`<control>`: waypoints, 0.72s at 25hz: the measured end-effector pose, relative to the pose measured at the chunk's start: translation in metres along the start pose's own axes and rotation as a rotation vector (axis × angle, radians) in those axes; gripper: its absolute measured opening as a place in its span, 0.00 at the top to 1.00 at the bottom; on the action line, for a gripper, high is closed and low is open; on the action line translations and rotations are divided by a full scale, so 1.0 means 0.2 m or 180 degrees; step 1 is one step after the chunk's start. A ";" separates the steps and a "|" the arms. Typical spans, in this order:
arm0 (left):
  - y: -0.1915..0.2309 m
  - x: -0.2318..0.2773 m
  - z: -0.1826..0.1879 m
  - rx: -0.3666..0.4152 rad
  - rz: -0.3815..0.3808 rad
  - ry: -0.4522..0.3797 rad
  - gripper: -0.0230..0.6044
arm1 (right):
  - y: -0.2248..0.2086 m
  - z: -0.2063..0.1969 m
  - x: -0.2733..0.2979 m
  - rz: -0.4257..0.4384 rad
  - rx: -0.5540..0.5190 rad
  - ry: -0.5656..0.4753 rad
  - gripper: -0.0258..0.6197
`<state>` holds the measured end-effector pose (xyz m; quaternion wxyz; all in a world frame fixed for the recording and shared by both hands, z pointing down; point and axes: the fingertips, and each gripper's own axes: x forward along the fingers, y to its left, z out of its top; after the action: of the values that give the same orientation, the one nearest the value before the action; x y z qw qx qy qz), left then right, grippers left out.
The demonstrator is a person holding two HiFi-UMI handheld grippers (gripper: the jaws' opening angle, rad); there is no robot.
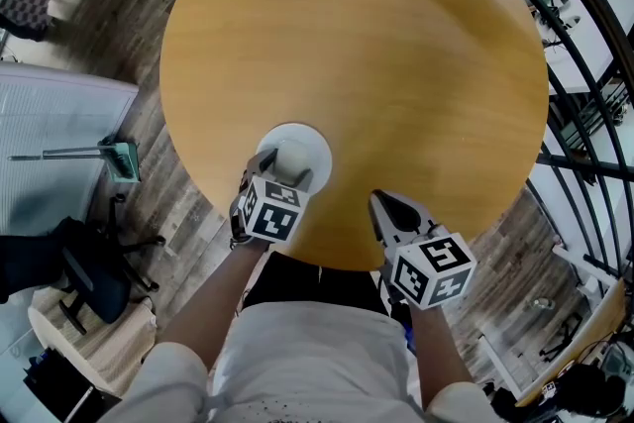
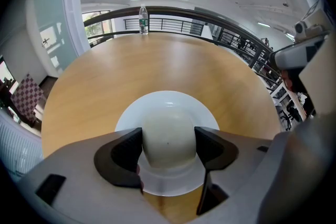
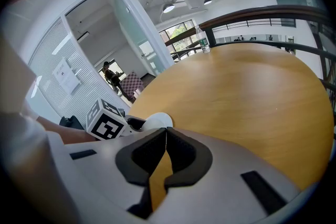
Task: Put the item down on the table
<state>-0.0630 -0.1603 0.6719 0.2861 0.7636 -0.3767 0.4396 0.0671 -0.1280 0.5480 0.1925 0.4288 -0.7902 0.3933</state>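
Observation:
A cream-white rounded item (image 2: 168, 136) sits on a white saucer (image 2: 168, 102) over the round wooden table (image 1: 396, 64), near its front edge. My left gripper (image 2: 168, 145) is shut on the rounded item, one jaw pressed against each side. From the head view the same gripper (image 1: 285, 165) hangs over the saucer (image 1: 309, 140). I cannot tell whether the saucer touches the tabletop. My right gripper (image 1: 381, 203) is shut and holds nothing, just right of the left one over the table's near edge; its pads meet in the right gripper view (image 3: 166, 134).
A water bottle (image 2: 142, 19) stands at the table's far edge, also visible in the right gripper view (image 3: 203, 39). A dark curved railing (image 1: 584, 25) runs behind the table on the right. An office chair (image 1: 94, 267) stands on the floor to the left.

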 end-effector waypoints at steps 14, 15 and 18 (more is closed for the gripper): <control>0.00 -0.11 0.02 -0.0078 -0.0054 -0.0109 0.43 | 0.03 0.03 -0.04 0.0032 -0.0075 -0.0025 0.92; 0.00 -0.13 0.02 -0.0083 -0.0054 -0.0132 0.43 | 0.04 0.03 -0.04 0.0036 -0.0088 -0.0030 0.92; 0.01 -0.20 0.03 -0.0090 -0.0066 -0.0203 0.43 | 0.07 0.05 -0.04 0.0050 -0.0139 -0.0050 0.92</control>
<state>-0.0743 -0.1534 0.6346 0.2892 0.7769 -0.3838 0.4067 0.0604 -0.1269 0.5308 0.1925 0.4213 -0.8035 0.3740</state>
